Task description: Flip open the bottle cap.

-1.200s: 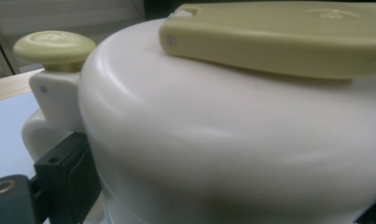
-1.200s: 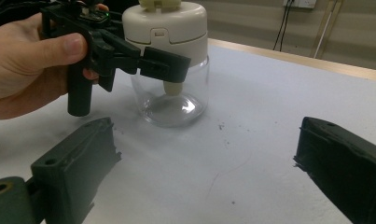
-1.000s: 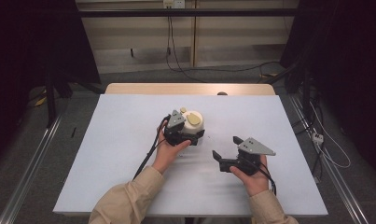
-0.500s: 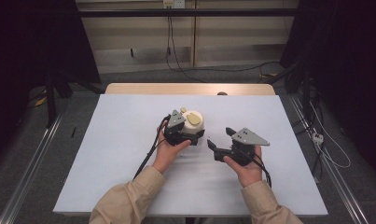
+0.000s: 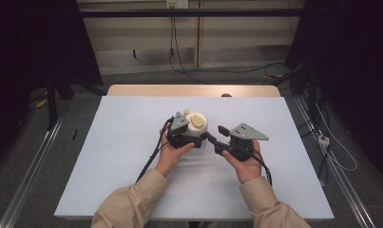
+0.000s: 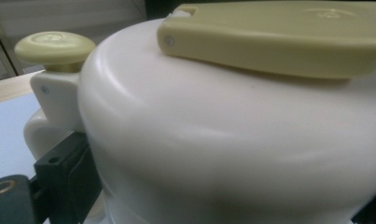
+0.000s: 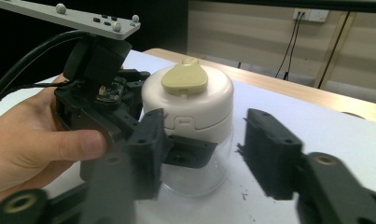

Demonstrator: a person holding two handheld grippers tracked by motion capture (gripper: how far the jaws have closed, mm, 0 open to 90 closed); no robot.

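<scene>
Jaws of the left gripper (image 5: 195, 141) are closed around a cream plastic jar with a clear lower body and a yellow-green flip lid (image 5: 197, 124); in the right gripper view one black left jaw presses the jar's side just under the cream cap, and the person's left hand (image 5: 172, 153) wraps the gripper body. In the left gripper view the cream cap (image 6: 232, 135) sits right against the camera, a black jaw touching it at lower left, with a round yellow-green button (image 6: 55, 46) beyond that jaw on the jar's hinge side.

Jaws of the right gripper (image 7: 202, 158) stand wide apart and hold nothing. In the right gripper view the jar (image 7: 190, 126) stands upright on the pale blue-white table top (image 5: 132, 123) just ahead of the gap between them. The left gripper (image 7: 129, 126) and the left hand (image 7: 41, 144) lie beside the near jaw, crowding that side of the jar.

Past the jaws runs the table's bare wooden far edge (image 7: 288, 88), then a wall socket with hanging cables (image 7: 311, 16).

Against the picture a second ago, the right gripper has moved leftward and forward from well apart to near the jar; the left gripper and jar have stayed put.
</scene>
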